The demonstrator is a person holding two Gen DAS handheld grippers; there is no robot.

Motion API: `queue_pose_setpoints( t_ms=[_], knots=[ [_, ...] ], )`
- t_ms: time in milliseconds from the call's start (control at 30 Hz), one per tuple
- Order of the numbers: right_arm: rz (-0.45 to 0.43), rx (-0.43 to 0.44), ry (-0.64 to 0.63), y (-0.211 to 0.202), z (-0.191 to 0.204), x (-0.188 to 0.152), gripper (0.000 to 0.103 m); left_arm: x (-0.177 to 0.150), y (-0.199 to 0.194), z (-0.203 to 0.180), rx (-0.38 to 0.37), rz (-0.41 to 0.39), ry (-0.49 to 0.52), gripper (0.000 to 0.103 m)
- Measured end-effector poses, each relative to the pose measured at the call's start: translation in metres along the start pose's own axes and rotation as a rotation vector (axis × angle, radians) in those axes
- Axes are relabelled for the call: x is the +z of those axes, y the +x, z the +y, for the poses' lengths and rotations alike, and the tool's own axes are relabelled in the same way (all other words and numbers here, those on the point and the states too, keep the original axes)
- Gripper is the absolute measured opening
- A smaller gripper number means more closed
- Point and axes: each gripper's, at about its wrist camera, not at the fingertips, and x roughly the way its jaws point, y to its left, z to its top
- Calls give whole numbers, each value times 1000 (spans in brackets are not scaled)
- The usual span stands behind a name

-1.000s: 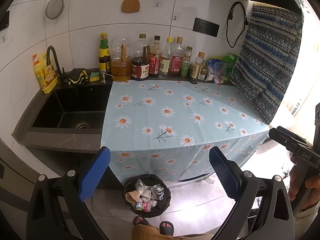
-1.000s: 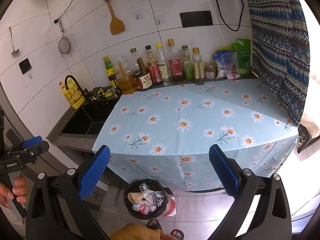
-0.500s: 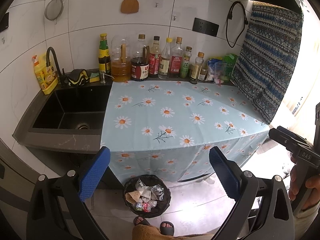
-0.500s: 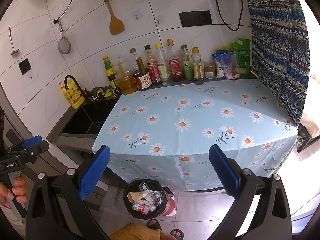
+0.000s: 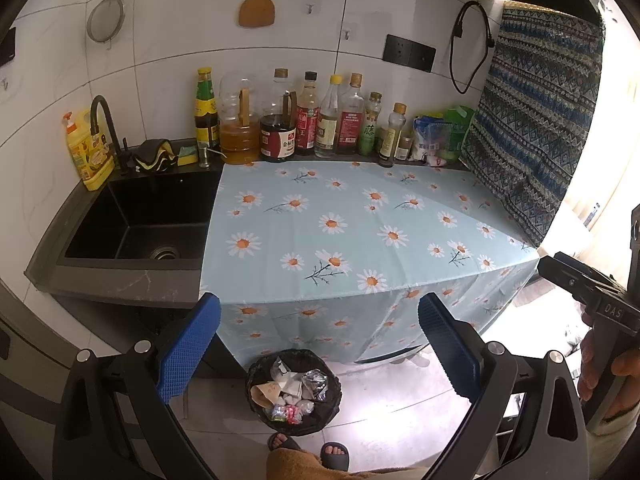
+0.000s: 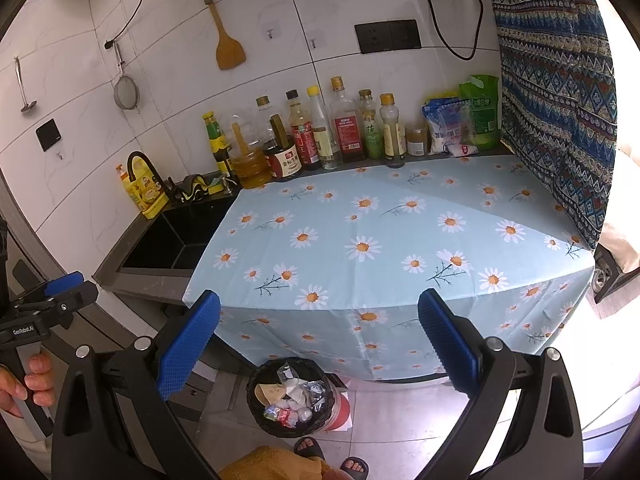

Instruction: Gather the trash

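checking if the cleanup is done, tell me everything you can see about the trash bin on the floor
The trash bin is small, round and lined with a black bag. It stands upright on the pale tiled floor, just in front of the counter's hanging daisy tablecloth and near the person's sandalled feet. It is open, with no lid in view, and holds crumpled wrappers, brown paper, white scraps and foil. In the right wrist view a red and white object shows directly behind it. Neither gripper touches it.
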Motion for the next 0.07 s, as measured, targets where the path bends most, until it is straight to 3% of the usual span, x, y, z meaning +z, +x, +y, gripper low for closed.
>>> queue_pose_setpoints(
  t_ms=[67],
  knots=[
    [0,-4,-3,0,1,-1,98,-1,0,0,-9,0,8,96]
  ],
)
